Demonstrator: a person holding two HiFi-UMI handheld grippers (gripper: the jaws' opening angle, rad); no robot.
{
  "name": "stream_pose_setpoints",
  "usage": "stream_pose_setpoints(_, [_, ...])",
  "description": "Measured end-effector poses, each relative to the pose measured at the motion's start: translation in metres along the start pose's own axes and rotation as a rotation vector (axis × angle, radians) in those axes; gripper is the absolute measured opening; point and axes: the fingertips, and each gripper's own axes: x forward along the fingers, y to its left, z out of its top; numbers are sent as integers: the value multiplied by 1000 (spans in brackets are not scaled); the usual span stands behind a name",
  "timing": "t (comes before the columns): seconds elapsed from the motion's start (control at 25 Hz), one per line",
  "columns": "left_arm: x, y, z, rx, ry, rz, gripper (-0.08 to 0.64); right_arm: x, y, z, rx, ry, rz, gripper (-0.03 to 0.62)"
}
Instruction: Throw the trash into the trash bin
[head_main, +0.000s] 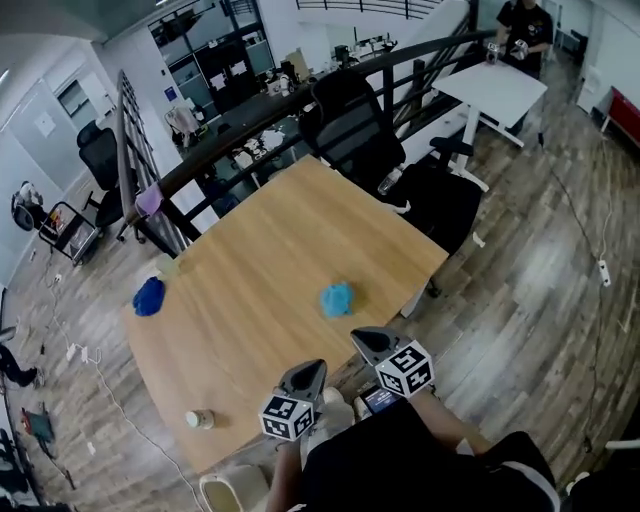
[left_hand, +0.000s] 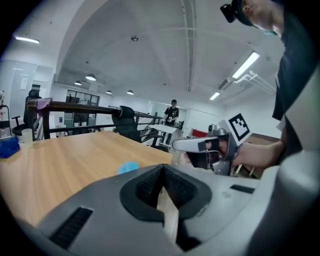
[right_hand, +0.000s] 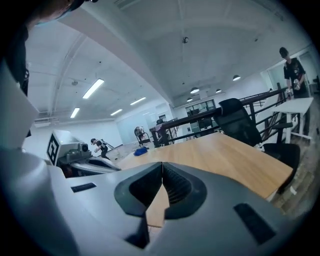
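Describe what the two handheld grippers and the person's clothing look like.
The left gripper and right gripper are grey and wedge-shaped with dark ribbed pads; each carries a white cube printed with black square markers. The person wears a black top.

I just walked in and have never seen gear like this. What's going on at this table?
A person stands at the near edge of a wooden table, with a hand-held gripper in each hand. The left hand-held gripper and the right hand-held gripper are both shut and empty. Nothing has been picked up: a light blue crumpled piece, a darker blue piece and a small bottle lie on the table. A pale container by the person may be the bin.
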Motion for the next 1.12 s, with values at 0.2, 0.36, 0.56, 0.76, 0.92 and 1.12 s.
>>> stream_pose_setpoints(0.2, [64,44,-6,58,93,-37,-2,12,-25,-11,40,28,-96,-2])
stream_pose_setpoints(0.36, [118,77,-40,66,245,-93,221,16,-37,-14,77,40,-132,-2])
stream_pose_setpoints(0.56, [183,115,-58,155,278,-94,416,30,-72,-22,135,9,-234,-2])
stream_pose_setpoints(0.76, [245,143,-84,240,356,-135,445,54,-92,-28,148,11,-272,-2])
stream_pose_setpoints(0.92, [262,147,-92,134,409,-143,412,48,-96,-39,196,32,-309,-2])
stream_pose_setpoints(1.12, [267,154,-97,173,414,-89,28,37,-110,-39,197,29,-341,-2])
